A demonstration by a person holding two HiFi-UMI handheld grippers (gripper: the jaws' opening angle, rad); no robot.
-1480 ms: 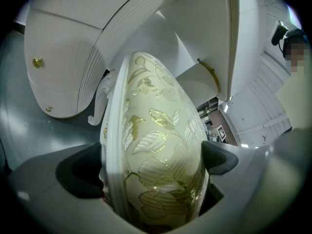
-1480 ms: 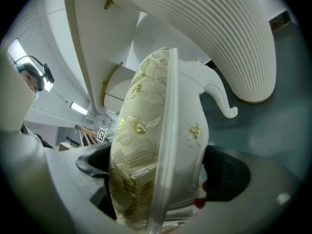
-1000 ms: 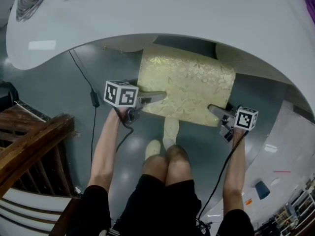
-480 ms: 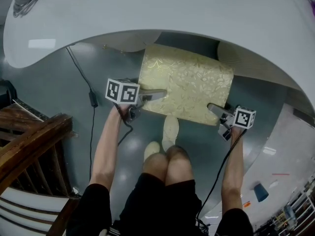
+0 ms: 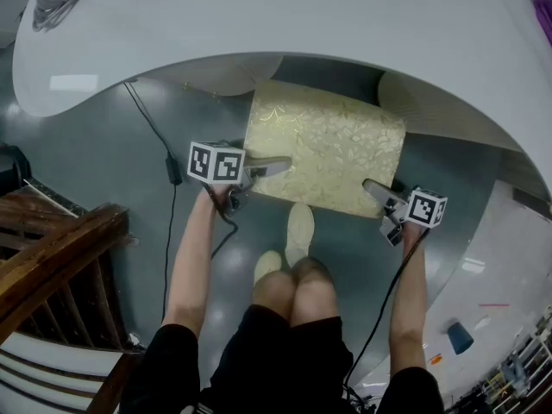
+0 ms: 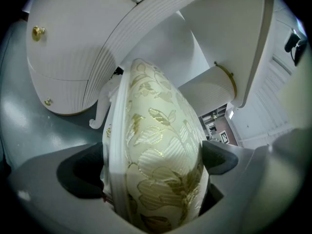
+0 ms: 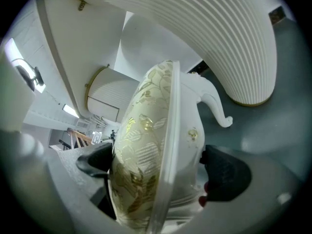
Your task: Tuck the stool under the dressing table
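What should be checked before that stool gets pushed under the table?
1. Left gripper is shut on the stool seat edge: ok.
2. Right gripper is shut on the opposite seat edge: ok.
3. The stool points into the gap between the pedestals of the dressing table: ok, though the side gaps look tight.
4. The floor cable lies apart from the stool, off to the left: ok.
5. The person's shoe is clear of the stool's near edge: cannot tell, they overlap in the head view.
6. There is free space deeper under the table: cannot tell, the tabletop hides it.
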